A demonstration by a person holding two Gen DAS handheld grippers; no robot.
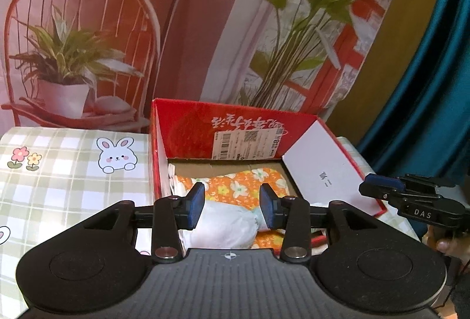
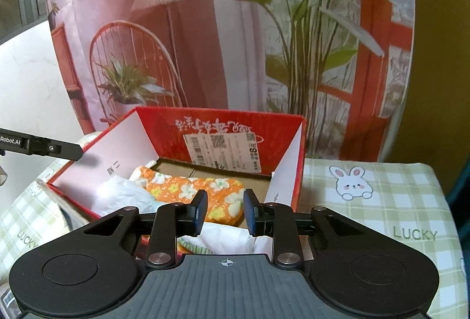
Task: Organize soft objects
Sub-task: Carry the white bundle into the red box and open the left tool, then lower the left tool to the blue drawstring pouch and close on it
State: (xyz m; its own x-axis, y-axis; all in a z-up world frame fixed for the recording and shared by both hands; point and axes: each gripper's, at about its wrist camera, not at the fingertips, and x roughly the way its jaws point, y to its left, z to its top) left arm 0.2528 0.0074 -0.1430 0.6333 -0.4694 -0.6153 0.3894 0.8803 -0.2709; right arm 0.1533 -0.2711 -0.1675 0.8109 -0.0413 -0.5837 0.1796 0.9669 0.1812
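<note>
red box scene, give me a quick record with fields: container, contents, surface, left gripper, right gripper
container: red cardboard box with white inner flaps, open, shipping label on its back wall
contents: orange floral cloth lying flat in the box; white crumpled soft bundle nearer the cameras, partly on top of it
surface: green-and-white checked tablecloth with bunny prints
left gripper: jaws apart, white bundle between them, pads not clearly pressing it
right gripper: jaws apart over the box, nothing gripped
</note>
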